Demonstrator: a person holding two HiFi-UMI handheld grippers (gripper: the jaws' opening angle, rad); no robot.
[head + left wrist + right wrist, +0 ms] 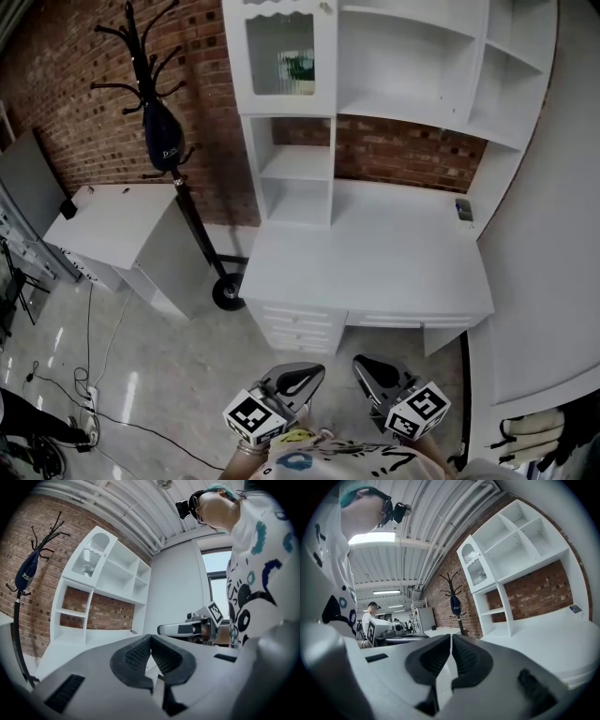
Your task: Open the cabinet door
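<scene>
The white desk [375, 262] carries a hutch whose glass-fronted cabinet door [281, 56] at the upper left is closed. The same door shows in the left gripper view [91, 557] and in the right gripper view [473, 569]. Both grippers are held low, in front of the desk's drawers and well away from the door. My left gripper [314, 373] [150, 637] is shut with nothing between its jaws. My right gripper [361, 364] [451, 637] is shut and empty too. In the left gripper view the right gripper [164, 630] shows beside the person's patterned shirt.
A black coat rack [155, 103] with a dark bag stands left of the hutch, before a brick wall. A low white cabinet [112, 225] sits further left. Cables [84, 394] trail on the floor. A small dark object [463, 210] lies on the desk's right end.
</scene>
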